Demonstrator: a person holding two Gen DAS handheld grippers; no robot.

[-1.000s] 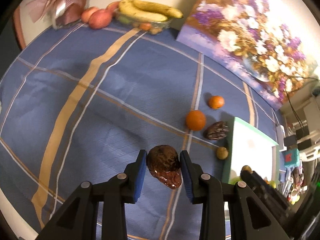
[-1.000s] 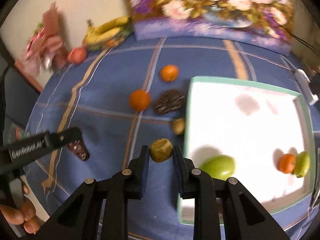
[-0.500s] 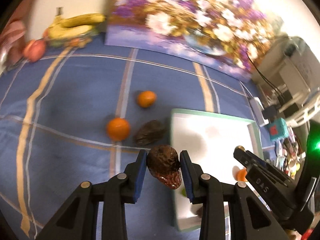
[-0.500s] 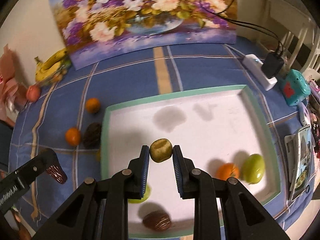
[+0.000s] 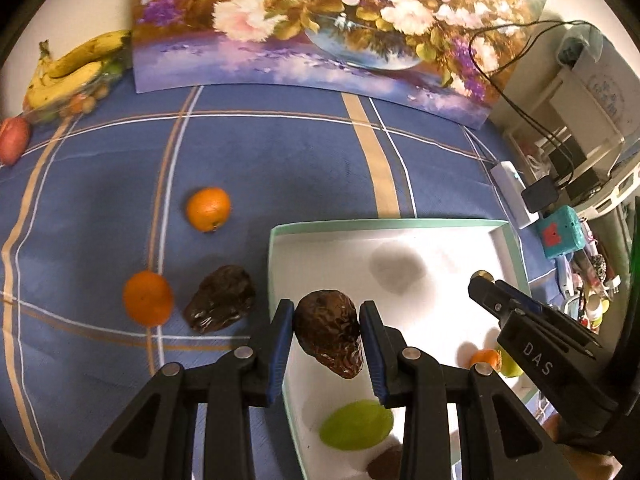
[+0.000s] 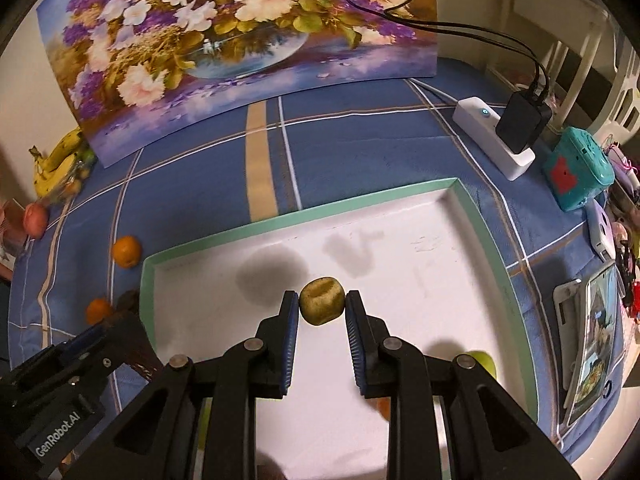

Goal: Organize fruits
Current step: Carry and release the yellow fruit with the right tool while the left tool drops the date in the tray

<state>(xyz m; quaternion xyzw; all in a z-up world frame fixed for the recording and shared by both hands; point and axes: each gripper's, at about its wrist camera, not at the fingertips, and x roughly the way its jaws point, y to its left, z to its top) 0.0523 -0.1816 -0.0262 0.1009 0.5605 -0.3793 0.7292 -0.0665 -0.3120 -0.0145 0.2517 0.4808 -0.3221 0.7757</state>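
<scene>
My left gripper point(image 5: 326, 334) is shut on a dark brown wrinkled fruit point(image 5: 328, 330), held above the left edge of the green-rimmed white tray point(image 5: 276, 240). My right gripper point(image 6: 322, 316) is shut on a small yellow-brown fruit point(image 6: 322, 300), held above the middle of the tray point(image 6: 280, 220). In the tray lie a green fruit point(image 5: 356, 426), a small orange fruit point(image 5: 485, 358), another green one point(image 6: 482, 362) and a dark fruit point(image 5: 386, 464). Two oranges point(image 5: 208, 209) point(image 5: 147, 298) and a second dark wrinkled fruit point(image 5: 220, 298) lie on the blue cloth left of the tray.
A flower painting point(image 6: 240, 48) leans at the back. Bananas point(image 5: 76, 68) and a red fruit point(image 5: 14, 138) lie at the far left. A power strip with charger point(image 6: 500, 136), a teal box point(image 6: 580, 168) and phones point(image 6: 592, 336) sit right of the tray.
Both grippers have swung right and forward with their fruits: the left one from over the cloth to the tray's left edge, the right one from the tray's edge to over its middle.
</scene>
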